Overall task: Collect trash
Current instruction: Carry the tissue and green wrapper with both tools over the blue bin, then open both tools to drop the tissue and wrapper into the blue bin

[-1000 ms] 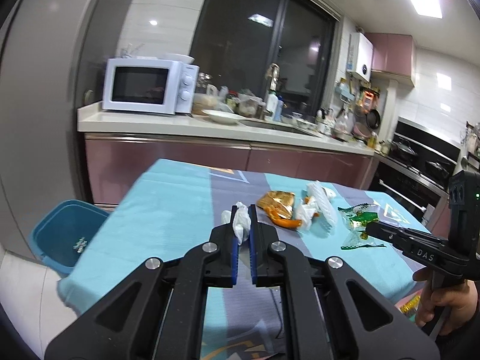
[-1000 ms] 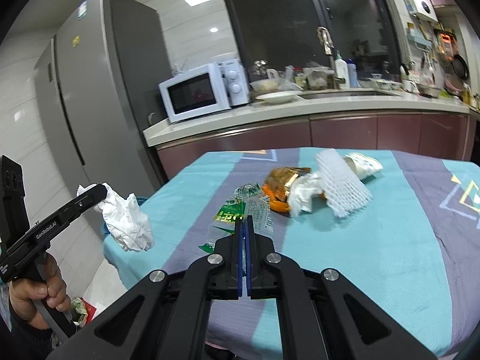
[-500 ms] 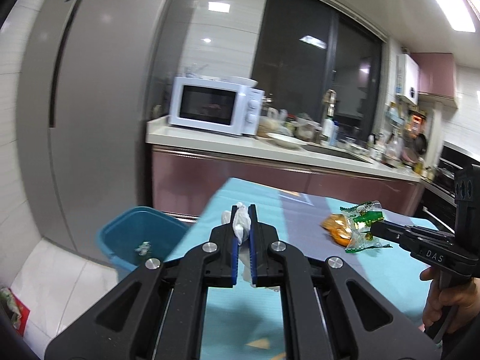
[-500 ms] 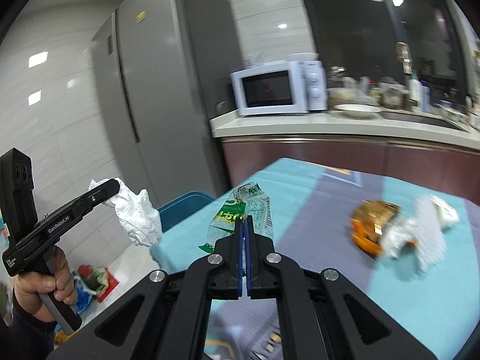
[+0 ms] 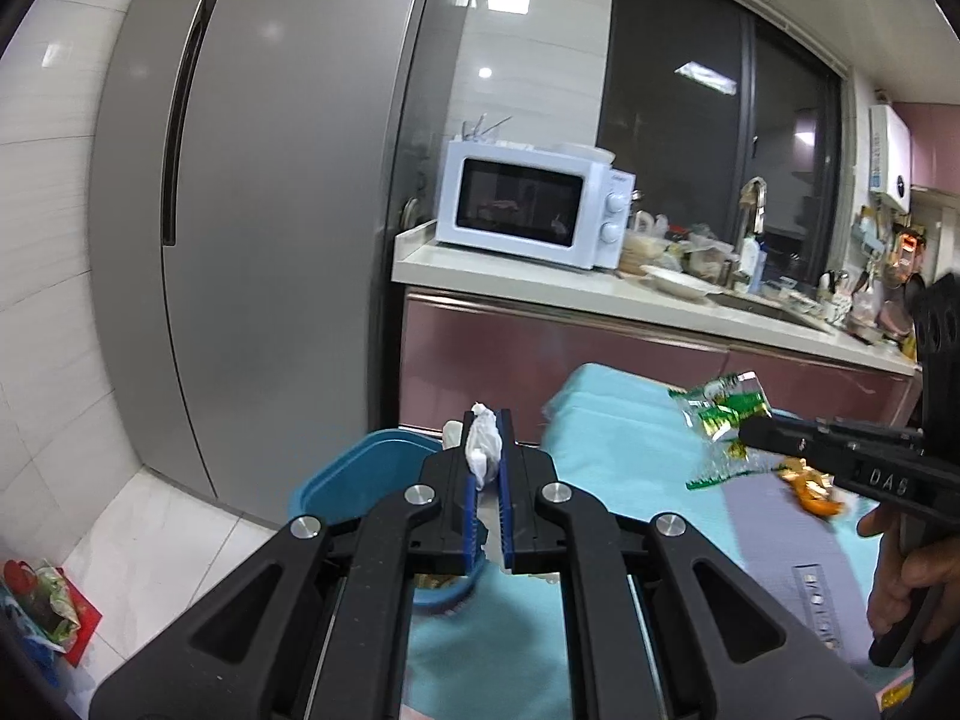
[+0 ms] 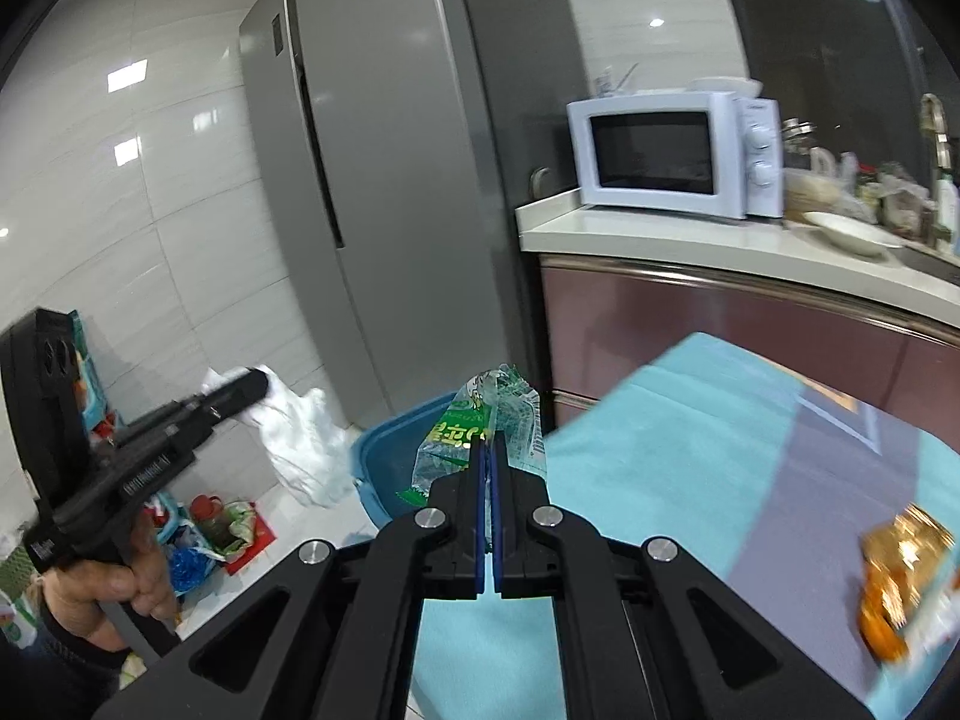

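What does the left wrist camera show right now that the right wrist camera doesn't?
Only the left wrist view shows the wall-mounted white water heater and the right tool from the side, pinching the green printed plastic wrapper.

Only the right wrist view shows the whole crumpled white tissue hanging from the left tool and the red clutter on the floor.

Both show the grey double-door fridge, white microwave, blue plastic bin and turquoise tablecloth.

Both wrist views look along own fingers, past table edge; share blue bin (image 5: pixel 336 474) (image 6: pixel 390 450), fridge (image 5: pixel 270 180) (image 6: pixel 390 150).
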`<state>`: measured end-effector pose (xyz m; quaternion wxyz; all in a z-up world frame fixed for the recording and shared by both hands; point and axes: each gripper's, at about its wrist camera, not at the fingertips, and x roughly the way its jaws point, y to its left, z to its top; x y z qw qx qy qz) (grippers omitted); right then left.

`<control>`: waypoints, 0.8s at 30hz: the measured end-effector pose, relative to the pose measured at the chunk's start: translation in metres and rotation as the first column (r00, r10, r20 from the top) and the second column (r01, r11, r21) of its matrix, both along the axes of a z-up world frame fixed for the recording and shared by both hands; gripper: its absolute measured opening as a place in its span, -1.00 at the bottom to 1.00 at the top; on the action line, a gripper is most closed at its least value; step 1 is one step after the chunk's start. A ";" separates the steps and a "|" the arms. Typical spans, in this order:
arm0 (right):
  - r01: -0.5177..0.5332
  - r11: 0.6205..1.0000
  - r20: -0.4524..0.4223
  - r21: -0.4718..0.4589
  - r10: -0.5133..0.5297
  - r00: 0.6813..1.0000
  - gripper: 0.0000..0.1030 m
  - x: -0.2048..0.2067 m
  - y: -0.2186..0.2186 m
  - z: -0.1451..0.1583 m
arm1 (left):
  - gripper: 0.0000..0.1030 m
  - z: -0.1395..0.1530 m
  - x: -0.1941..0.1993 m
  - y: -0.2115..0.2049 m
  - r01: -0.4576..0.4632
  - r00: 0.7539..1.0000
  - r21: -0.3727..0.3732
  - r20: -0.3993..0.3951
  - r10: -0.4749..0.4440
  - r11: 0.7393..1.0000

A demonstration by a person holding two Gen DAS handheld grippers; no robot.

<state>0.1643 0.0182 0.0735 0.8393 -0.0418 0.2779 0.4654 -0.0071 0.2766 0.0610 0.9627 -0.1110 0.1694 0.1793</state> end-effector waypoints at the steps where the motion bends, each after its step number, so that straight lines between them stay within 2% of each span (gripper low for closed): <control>1: -0.013 1.000 0.000 -0.010 0.013 1.000 -0.99 0.004 0.011 0.000 | -0.89 -0.003 0.005 0.007 -0.006 1.000 -0.001 -0.007 0.006 1.000; 7: -0.098 0.994 -0.036 -0.044 0.096 0.995 -0.99 0.030 0.066 -0.007 | -0.89 -0.022 0.045 0.046 -0.040 0.997 0.000 -0.060 0.039 0.999; 12: -0.148 0.986 -0.110 -0.080 0.138 0.984 -0.99 0.059 0.109 -0.028 | -0.89 -0.049 0.080 0.076 -0.056 0.990 -0.013 -0.128 0.054 0.998; 19: -0.193 0.965 -0.217 -0.178 0.153 0.964 -0.99 0.093 0.172 -0.073 | -0.89 -0.103 0.130 0.118 -0.067 0.973 -0.120 -0.229 0.038 0.990; 24: -0.220 0.942 -0.253 -0.254 0.155 0.955 -0.99 0.098 0.198 -0.096 | -0.89 -0.136 0.153 0.132 -0.081 0.957 -0.147 -0.286 0.036 0.986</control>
